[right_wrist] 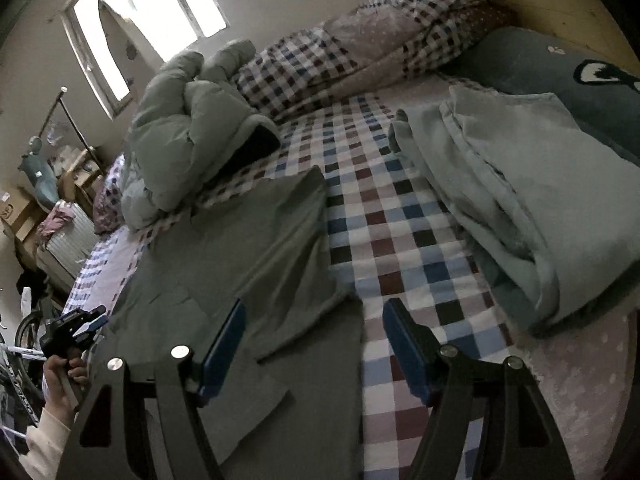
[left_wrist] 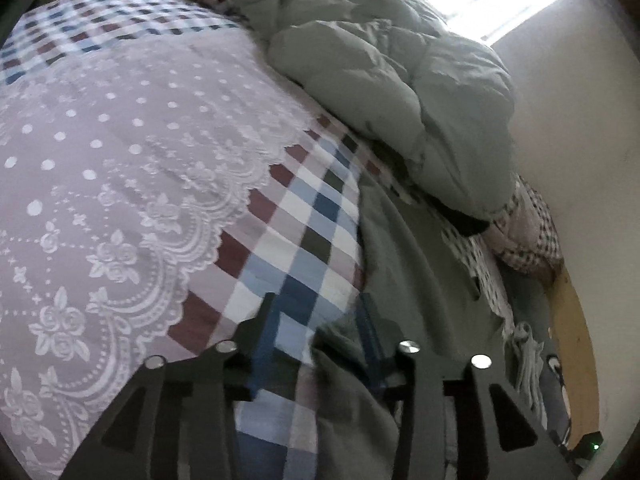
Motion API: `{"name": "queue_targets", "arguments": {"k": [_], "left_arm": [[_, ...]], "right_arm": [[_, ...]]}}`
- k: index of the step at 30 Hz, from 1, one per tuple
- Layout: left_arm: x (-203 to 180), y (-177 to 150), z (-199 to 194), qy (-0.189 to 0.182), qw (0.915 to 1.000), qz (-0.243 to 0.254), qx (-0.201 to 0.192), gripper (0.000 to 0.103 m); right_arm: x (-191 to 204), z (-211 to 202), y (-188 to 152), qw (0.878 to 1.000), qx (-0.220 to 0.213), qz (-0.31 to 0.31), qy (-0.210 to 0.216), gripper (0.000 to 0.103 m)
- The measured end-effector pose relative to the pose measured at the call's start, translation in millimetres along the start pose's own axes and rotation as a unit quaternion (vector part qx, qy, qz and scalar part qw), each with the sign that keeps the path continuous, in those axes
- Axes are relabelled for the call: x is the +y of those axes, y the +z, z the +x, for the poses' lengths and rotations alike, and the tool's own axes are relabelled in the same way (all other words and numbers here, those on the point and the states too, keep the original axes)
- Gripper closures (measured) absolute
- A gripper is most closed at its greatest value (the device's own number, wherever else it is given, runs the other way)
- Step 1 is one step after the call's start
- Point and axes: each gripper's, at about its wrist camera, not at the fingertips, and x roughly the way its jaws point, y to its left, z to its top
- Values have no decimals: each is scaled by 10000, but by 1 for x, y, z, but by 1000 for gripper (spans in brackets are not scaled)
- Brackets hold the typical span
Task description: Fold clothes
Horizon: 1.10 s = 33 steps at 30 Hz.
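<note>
The flat grey-green cotton garment lies spread on the checked blue, maroon and white bedsheet, and everything here is placed from it. Just at its near right edge hovers the right gripper, blue pads spread wide, nothing between them, one pad over the cloth and one over the sheet. At the garment's far left edge the left gripper sits in a person's hand. Its own camera shows the left gripper half spread, a fold of the garment bunched between the fingers; whether the pads press it, I cannot tell. Beyond the garment sits a puffy pale-green quilted jacket. To its right, across bare sheet, rests a folded pale-green fleece blanket.
</note>
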Motion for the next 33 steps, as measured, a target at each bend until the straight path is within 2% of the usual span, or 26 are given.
{"name": "queue_targets", "arguments": {"k": [3, 6, 9, 14, 17, 18, 19, 20, 21, 22, 27, 33], "left_arm": [[-7, -3, 1, -24, 9998, 215, -7, 46], [-9, -3, 0, -47, 9997, 224, -40, 45], [-6, -2, 1, -149, 9998, 79, -57, 45], [-11, -1, 8, -431, 9988, 82, 239, 45], [-27, -7, 17, -88, 9981, 482, 384, 45], [-31, -9, 19, 67, 9975, 599, 378, 49], [-34, -10, 20, 246, 9968, 678, 342, 67], [-34, -10, 21, 395, 9964, 660, 347, 80], [-31, -10, 22, 480, 9965, 580, 377, 88], [-26, -10, 21, 429, 9975, 442, 354, 91], [-10, -9, 18, 350, 9991, -92, 239, 94], [-10, -12, 16, 290, 9995, -10, 136, 91]], "right_arm": [[-6, 0, -16, 9994, -248, 101, 241, 28], [-10, 13, -26, 9987, -116, 291, 410, 28], [-5, 23, -30, 9987, -40, 133, 481, 28], [0, 37, -32, 9983, 39, 108, 572, 28], [1, 40, -33, 9981, 39, 144, 604, 28], [1, 40, -34, 9979, 46, 161, 628, 28], [1, 40, -35, 9978, 59, 169, 640, 28], [1, 40, -35, 9977, 69, 173, 647, 28], [1, 41, -35, 9977, 79, 172, 653, 28], [1, 41, -35, 9976, 89, 172, 658, 28], [-1, 39, -34, 9977, 53, 231, 637, 28], [-9, 36, -35, 9978, 30, 364, 554, 28]]}}
